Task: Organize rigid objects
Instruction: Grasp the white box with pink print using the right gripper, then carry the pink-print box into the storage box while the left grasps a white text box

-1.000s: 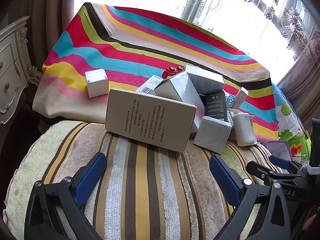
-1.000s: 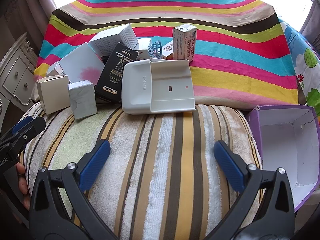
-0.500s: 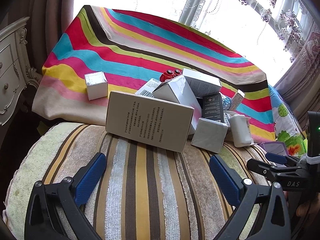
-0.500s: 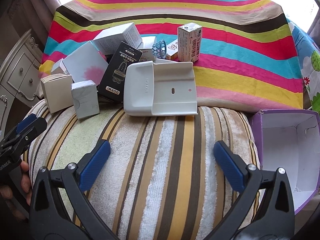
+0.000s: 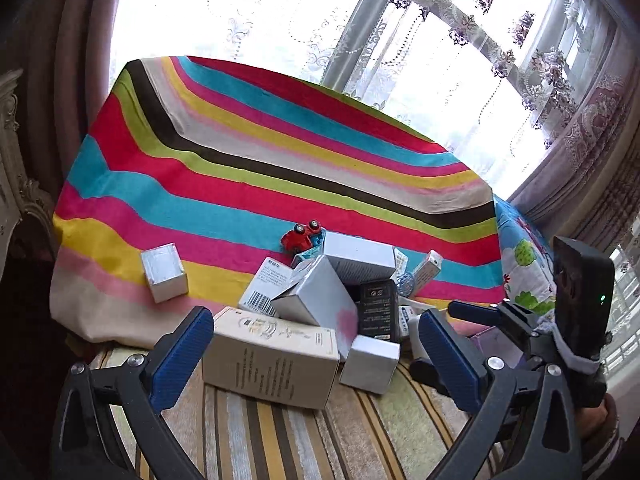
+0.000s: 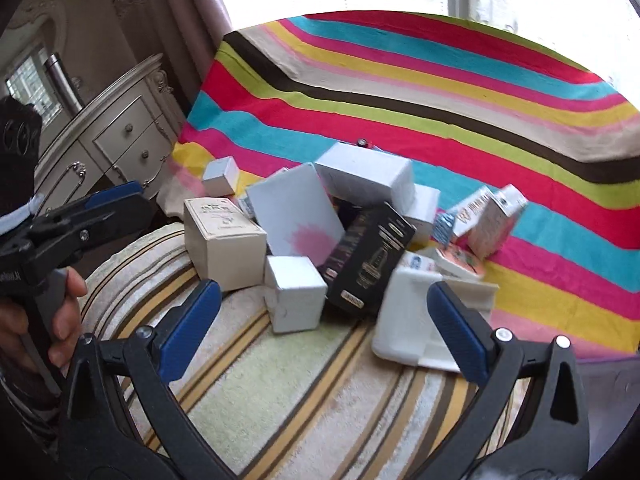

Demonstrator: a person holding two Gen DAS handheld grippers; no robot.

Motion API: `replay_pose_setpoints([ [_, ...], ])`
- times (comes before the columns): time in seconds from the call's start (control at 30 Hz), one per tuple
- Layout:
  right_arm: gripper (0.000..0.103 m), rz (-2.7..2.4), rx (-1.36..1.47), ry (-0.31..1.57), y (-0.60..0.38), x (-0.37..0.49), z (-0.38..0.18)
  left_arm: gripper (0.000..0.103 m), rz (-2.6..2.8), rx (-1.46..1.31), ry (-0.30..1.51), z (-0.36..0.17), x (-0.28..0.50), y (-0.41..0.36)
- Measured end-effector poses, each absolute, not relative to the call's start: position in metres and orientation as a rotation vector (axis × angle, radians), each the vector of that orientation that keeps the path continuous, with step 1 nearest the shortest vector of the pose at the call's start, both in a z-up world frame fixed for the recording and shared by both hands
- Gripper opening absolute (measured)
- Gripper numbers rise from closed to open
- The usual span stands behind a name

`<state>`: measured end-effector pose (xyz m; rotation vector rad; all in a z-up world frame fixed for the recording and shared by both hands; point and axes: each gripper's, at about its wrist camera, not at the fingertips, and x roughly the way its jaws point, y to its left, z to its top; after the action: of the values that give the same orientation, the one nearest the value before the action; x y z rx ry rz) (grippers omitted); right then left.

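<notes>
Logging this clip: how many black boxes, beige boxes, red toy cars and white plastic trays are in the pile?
black box: 1
beige box: 1
red toy car: 1
white plastic tray: 1
Total: 4

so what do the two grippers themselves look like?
Both alike: the left gripper and right gripper have black plastic clamp-style arms with silver rivets and textured blue pads. White lettering marks the black bodies. A bare hand holds a grey handle.
</notes>
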<state>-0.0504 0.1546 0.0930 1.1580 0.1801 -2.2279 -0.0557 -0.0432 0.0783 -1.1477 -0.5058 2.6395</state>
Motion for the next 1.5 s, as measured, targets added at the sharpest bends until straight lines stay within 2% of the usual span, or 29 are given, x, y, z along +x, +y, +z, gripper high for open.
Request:
replay_pose_setpoints([
  [0.2,0.103,-2.084,1.18,0.223,0.11,-0.089,0.087,0.103,2.652,-1.156,-0.557,0.09,-0.08,-0.06],
  [0.4,0.103,-1.984,1.23,0.369,0.073,-0.116,0.063,0.103,2.659,-1.173,-0.589,0.088,-0.086,-0.075],
  [0.7,0.103,-1.952,1.346,0.405,0.059,-0.144,0.036,0.103,2.638,-1.2,-0.64,0.076,-0.09,-0.086],
  [0.73,0.099,-1.952,1.35,0.403,0.059,-0.146,0.034,0.103,2.637,-1.203,-0.641,0.075,-0.09,-0.087],
  [0.77,0.094,-1.947,1.357,0.392,0.059,-0.147,0.032,0.103,2.636,-1.205,-0.642,0.075,-0.091,-0.088],
  [0.8,0.075,-1.926,1.369,0.367,0.059,-0.148,0.03,0.103,2.636,-1.206,-0.642,0.075,-0.092,-0.088],
  [0.83,0.073,-1.9,1.387,0.338,0.06,-0.15,0.029,0.103,2.638,-1.207,-0.642,0.075,-0.093,-0.089],
  [1.17,0.072,-1.976,1.272,0.042,0.103,-0.159,0.075,0.103,2.657,-1.214,-0.643,0.078,-0.114,-0.084],
  [1.37,0.072,-2.061,1.204,-0.109,0.159,-0.162,0.12,0.103,2.585,-1.283,-0.481,0.07,-0.146,-0.041],
  [1.5,0.072,-2.143,1.171,-0.186,0.209,-0.156,0.138,0.103,2.438,-1.425,-0.681,0.057,-0.17,-0.019],
])
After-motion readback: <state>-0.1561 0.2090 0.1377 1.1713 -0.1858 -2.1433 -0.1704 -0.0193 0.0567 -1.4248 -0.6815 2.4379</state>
